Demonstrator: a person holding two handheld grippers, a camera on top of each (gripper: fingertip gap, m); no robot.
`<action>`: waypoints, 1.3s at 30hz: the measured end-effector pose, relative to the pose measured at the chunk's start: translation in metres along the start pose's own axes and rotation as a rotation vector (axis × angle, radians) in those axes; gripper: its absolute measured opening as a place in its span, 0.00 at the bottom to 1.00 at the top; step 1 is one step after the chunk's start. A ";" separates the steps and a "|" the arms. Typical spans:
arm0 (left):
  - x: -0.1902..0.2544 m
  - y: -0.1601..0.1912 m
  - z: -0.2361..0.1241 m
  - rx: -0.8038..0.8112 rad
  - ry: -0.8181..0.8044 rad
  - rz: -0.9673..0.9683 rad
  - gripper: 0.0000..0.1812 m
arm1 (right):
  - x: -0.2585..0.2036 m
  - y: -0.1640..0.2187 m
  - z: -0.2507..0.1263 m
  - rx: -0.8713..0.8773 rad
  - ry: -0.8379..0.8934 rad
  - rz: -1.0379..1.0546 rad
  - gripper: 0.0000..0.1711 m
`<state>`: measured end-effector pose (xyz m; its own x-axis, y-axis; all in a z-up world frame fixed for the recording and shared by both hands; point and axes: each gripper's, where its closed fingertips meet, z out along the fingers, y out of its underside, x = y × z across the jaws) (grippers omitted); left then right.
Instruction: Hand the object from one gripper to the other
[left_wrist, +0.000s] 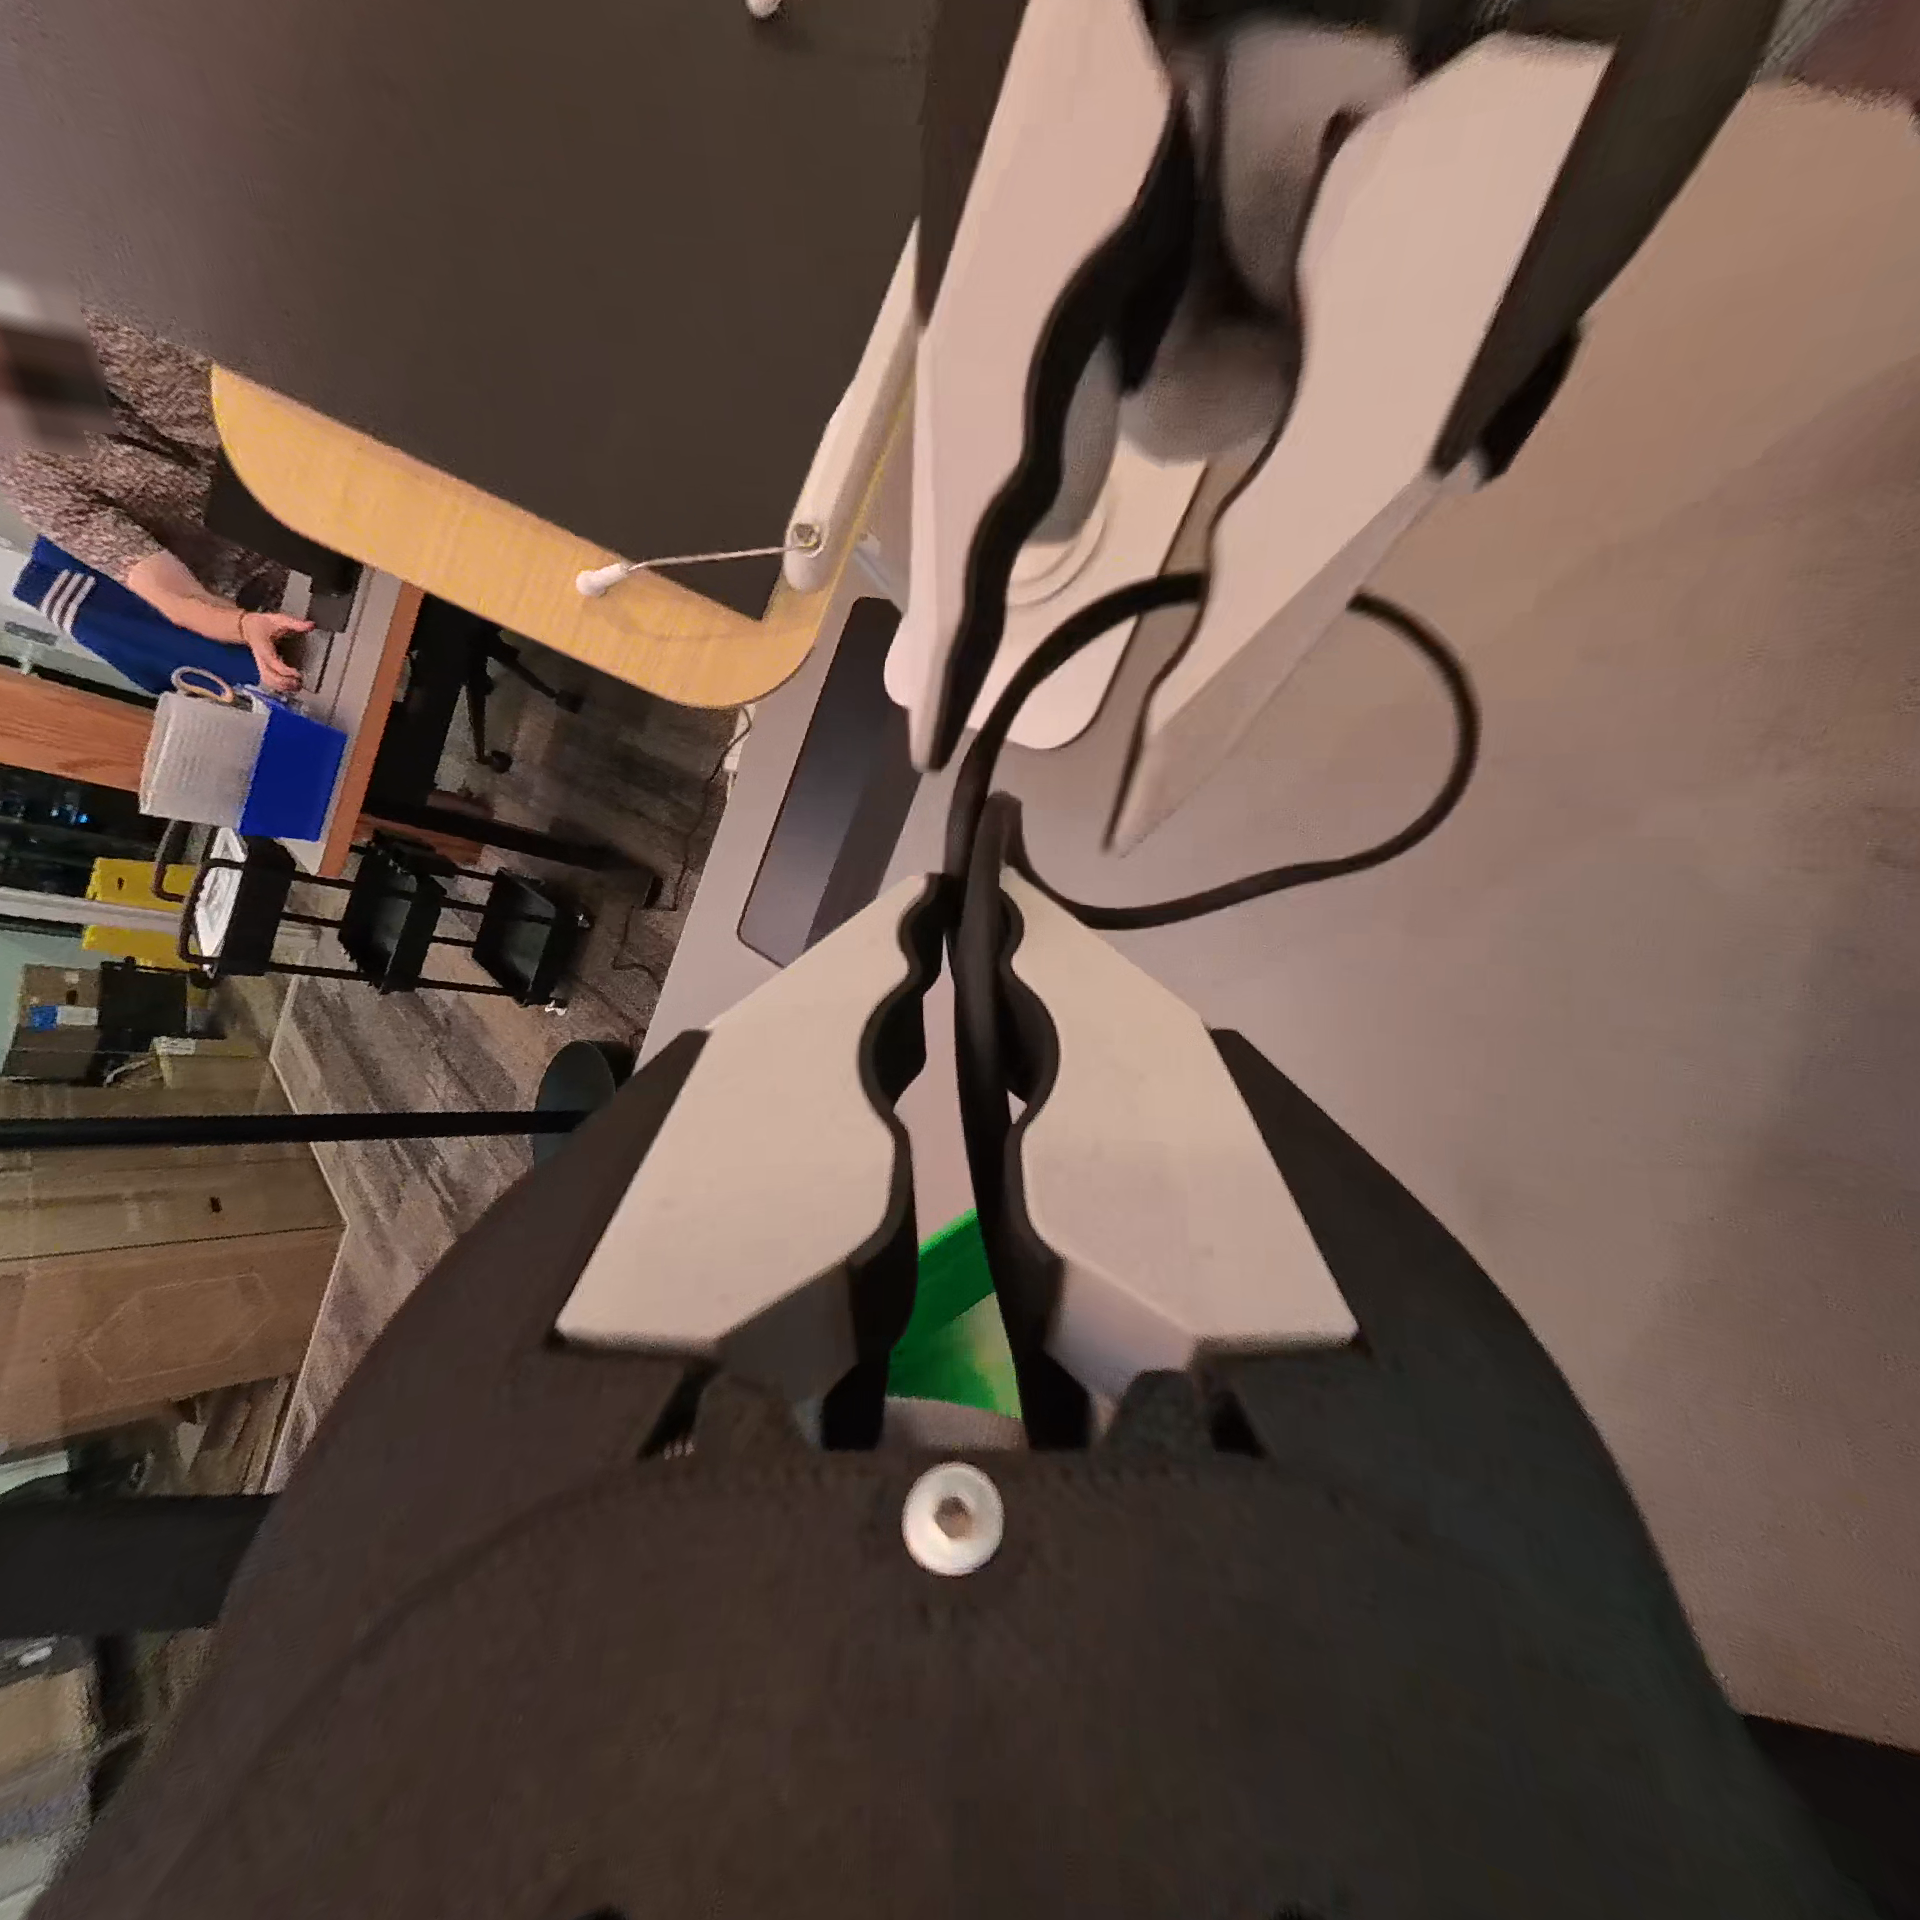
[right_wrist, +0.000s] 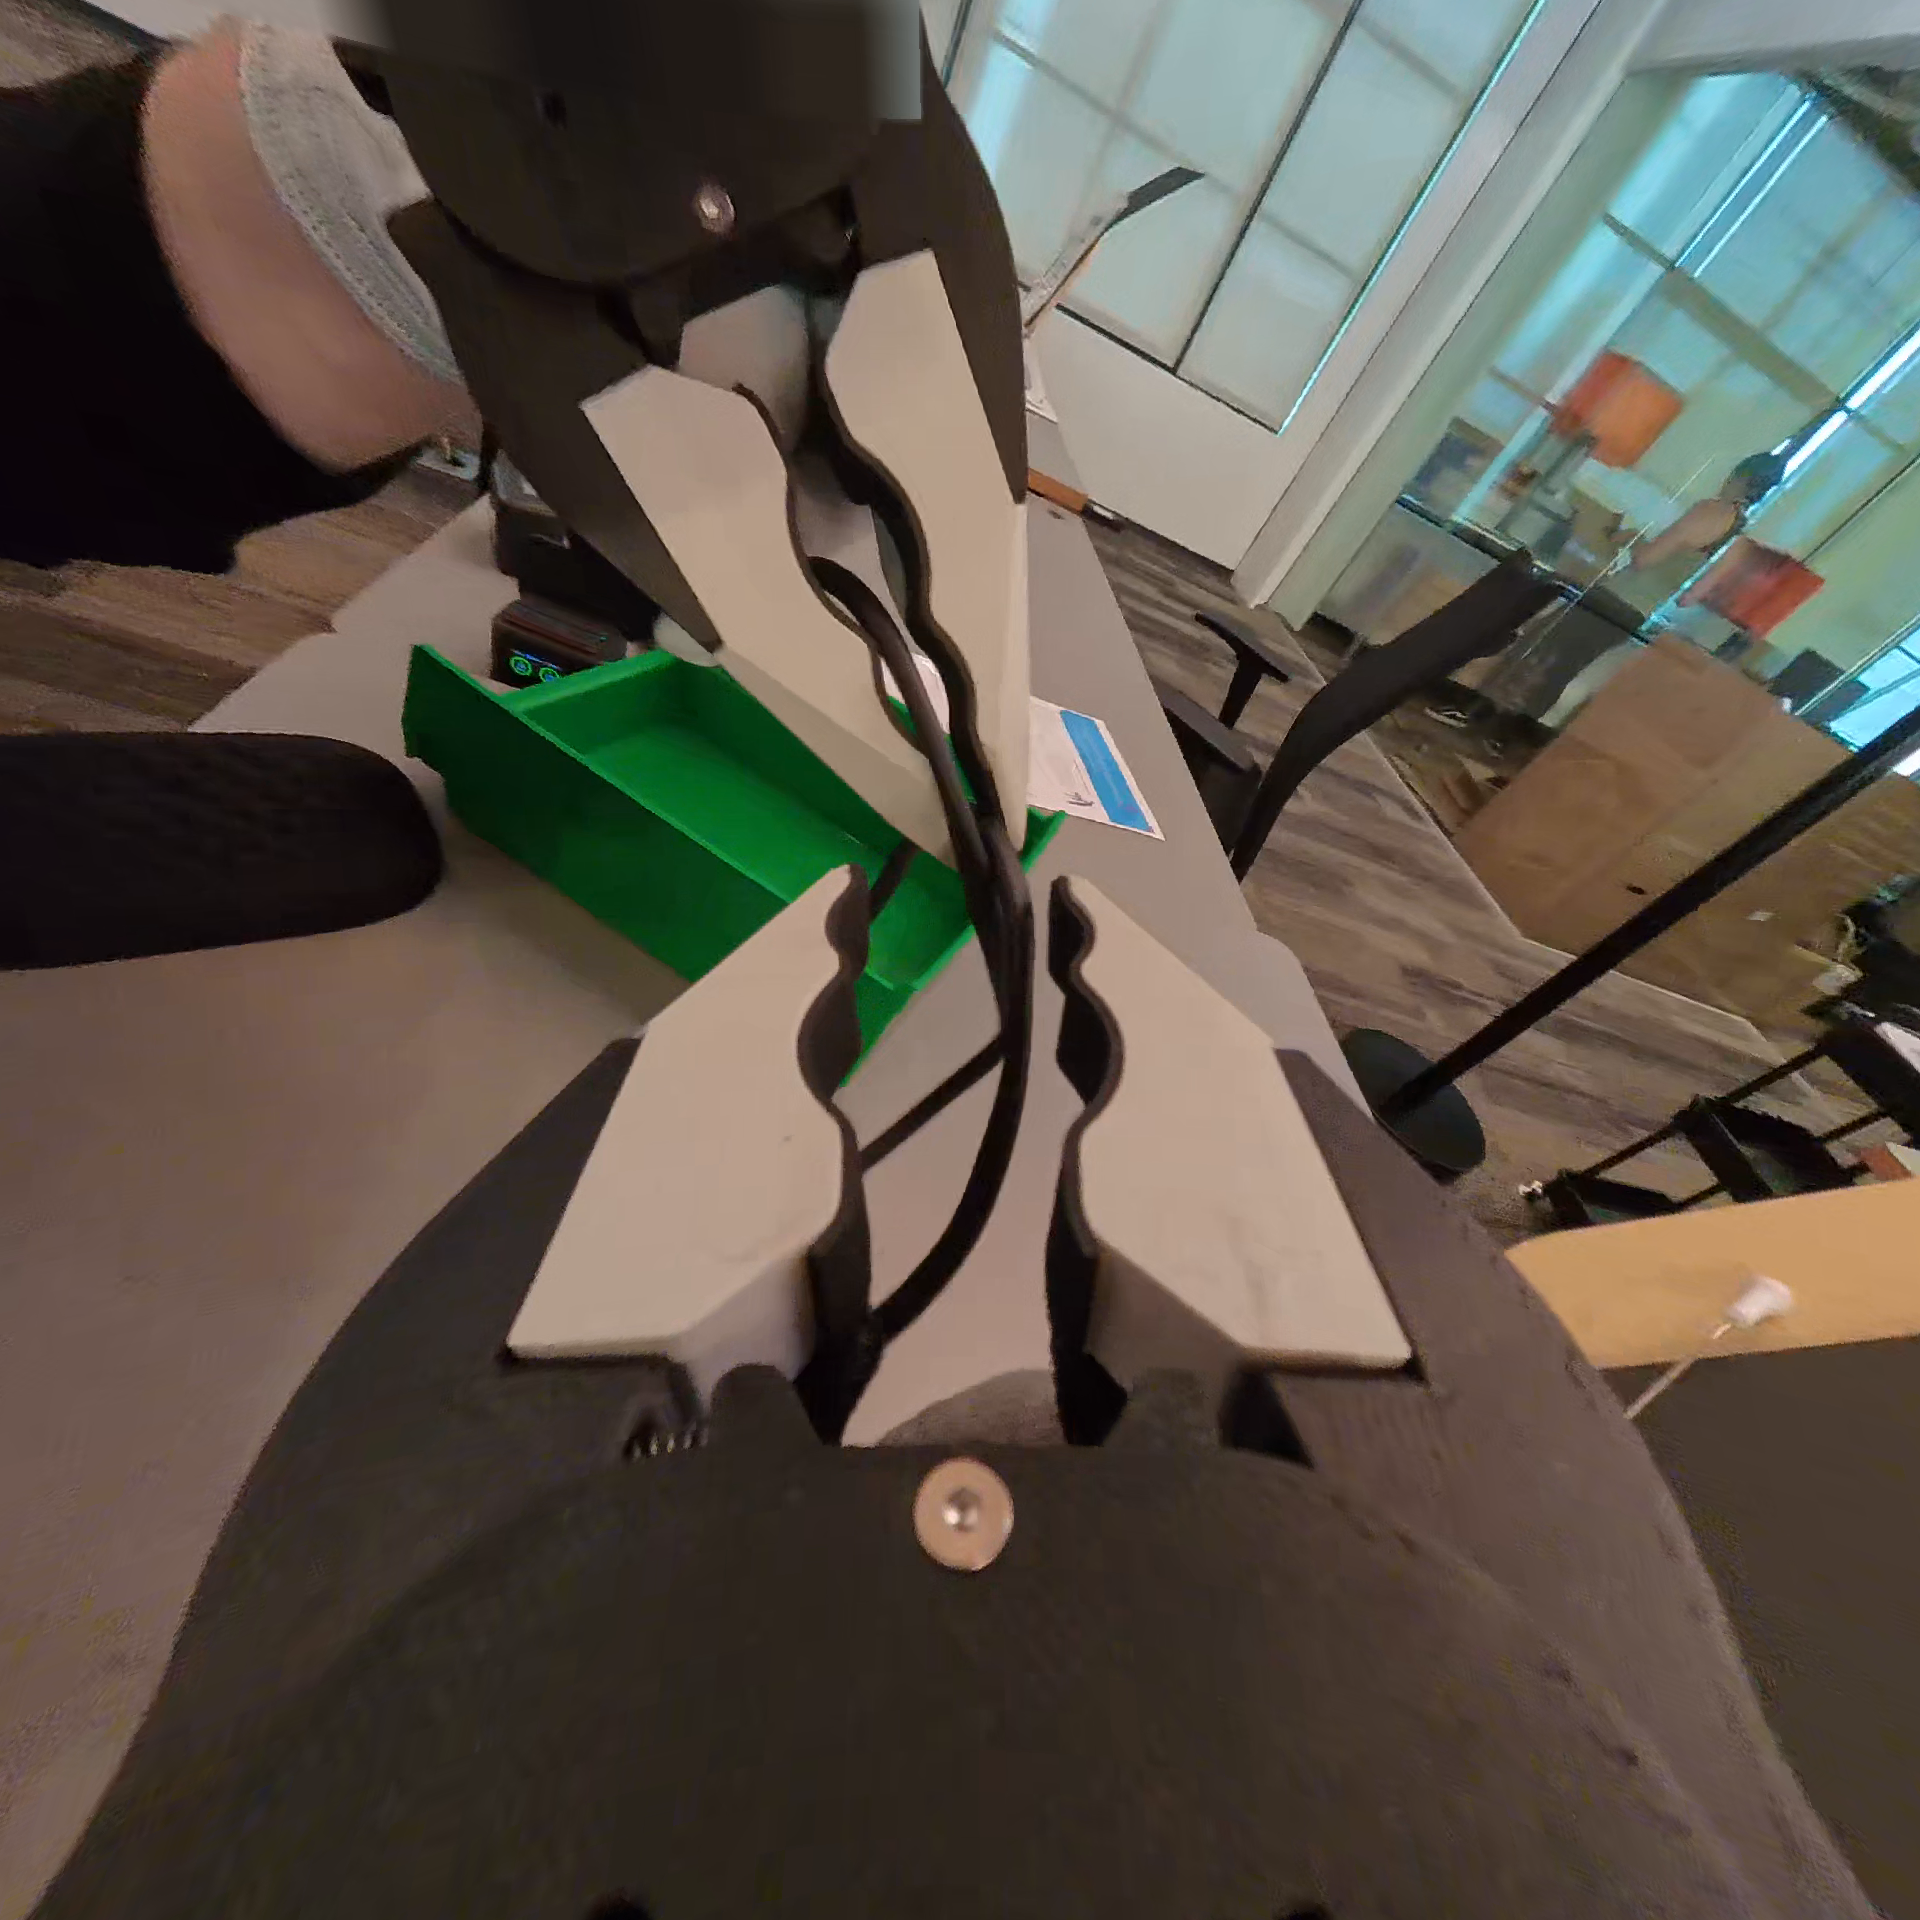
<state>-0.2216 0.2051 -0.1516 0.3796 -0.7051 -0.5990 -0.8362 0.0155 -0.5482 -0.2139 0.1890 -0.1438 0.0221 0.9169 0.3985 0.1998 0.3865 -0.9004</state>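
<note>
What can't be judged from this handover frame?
- Left wrist view: the right gripper is motion-blurred, so contact with the black cable is unclear.
- Right wrist view: the cable ends run behind the left gripper.
- Green tray: its contents are partly hidden by fingers.

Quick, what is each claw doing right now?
Left gripper: shut on the black cable.
Right gripper: open, with the cable passing between its fingers.
</note>
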 end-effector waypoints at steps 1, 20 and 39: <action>0.004 -0.001 0.000 0.006 0.011 0.004 0.02 | 0.000 0.003 0.004 -0.012 0.010 -0.007 0.17; -0.008 0.007 -0.011 0.308 -0.035 -0.334 0.25 | 0.027 -0.004 -0.015 0.244 -0.052 0.271 0.02; 0.053 0.027 0.059 0.341 0.183 -0.670 0.15 | 0.046 -0.007 -0.034 0.290 -0.007 0.299 0.02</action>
<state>-0.2003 0.2100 -0.2331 0.6649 -0.7469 0.0136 -0.2718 -0.2589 -0.9269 -0.1814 0.2252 -0.1128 0.0300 0.9933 0.1117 -0.0988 0.1142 -0.9885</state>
